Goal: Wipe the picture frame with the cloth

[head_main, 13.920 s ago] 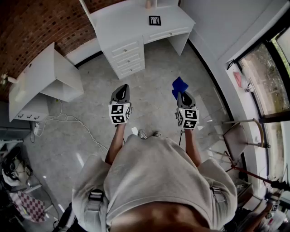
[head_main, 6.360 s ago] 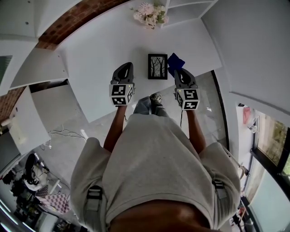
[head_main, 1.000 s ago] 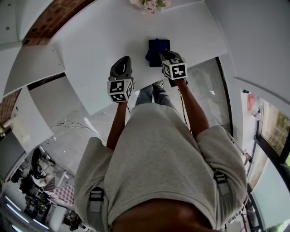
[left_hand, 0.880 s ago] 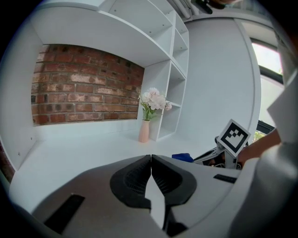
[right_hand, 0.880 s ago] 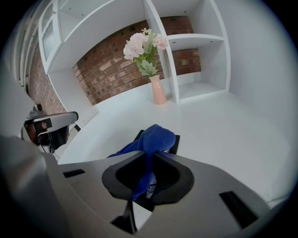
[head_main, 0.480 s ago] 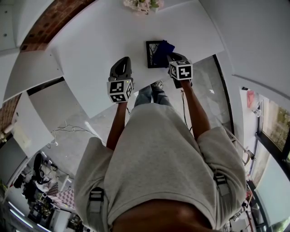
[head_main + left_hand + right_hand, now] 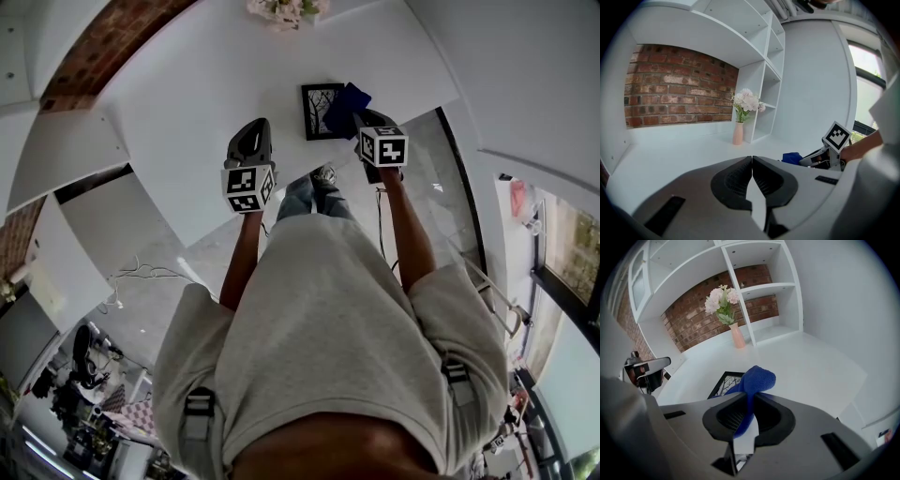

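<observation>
Rightward since the earlier frame, the right gripper [image 7: 749, 401], jaws clamped on the blue cloth [image 7: 757, 379], has carried it to the right edge of the picture frame [image 7: 319, 112], upper centre of the head view. The left gripper [image 7: 752, 163] has its jaws pressed together, empty, over the white desk [image 7: 206, 103], left of the frame.

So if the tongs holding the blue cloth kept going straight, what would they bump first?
Probably the picture frame lying on the white desk: the right tongs hold the blue cloth just over its right edge. Depth is unclear, so bare desk beside it is possible.
</observation>
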A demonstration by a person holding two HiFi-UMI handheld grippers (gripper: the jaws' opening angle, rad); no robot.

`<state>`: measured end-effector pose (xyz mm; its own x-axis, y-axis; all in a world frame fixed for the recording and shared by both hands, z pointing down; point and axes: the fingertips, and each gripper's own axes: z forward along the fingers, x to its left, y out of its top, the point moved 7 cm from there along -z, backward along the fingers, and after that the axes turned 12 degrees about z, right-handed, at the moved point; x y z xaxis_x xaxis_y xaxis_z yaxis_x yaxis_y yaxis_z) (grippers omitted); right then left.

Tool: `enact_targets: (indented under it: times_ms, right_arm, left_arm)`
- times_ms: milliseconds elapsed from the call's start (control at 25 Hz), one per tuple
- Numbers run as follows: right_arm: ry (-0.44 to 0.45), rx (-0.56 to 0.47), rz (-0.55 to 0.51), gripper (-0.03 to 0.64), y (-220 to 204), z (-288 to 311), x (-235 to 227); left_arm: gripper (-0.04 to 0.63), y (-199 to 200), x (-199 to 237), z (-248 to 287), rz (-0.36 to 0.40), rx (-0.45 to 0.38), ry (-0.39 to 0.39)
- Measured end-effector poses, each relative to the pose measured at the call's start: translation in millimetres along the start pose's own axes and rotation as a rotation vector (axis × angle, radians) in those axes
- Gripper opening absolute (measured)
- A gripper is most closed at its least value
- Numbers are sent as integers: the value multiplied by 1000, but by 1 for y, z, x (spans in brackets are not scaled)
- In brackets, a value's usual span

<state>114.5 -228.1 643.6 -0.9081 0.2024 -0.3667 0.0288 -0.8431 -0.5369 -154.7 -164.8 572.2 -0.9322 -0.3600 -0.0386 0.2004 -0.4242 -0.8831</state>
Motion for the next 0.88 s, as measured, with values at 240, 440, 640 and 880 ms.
enact_targets:
  times_ms: [240, 440, 640, 880]
  right_arm:
    - [-24, -59, -3, 60, 7, -23, -5]
    - [5, -123, -36, 60, 17, -46, 12]
    - [74, -152, -106, 60, 20, -63, 48]
    - [187, -105, -145, 60, 1, -58, 94]
  left_arm:
    - [18, 0, -3, -3, 3, -10, -9]
    - [18, 2, -8, -4, 6, -23, -19]
    - [18, 3, -9, -9, 7, -30, -12]
    - [18, 1, -6, -19, -2, -32, 11]
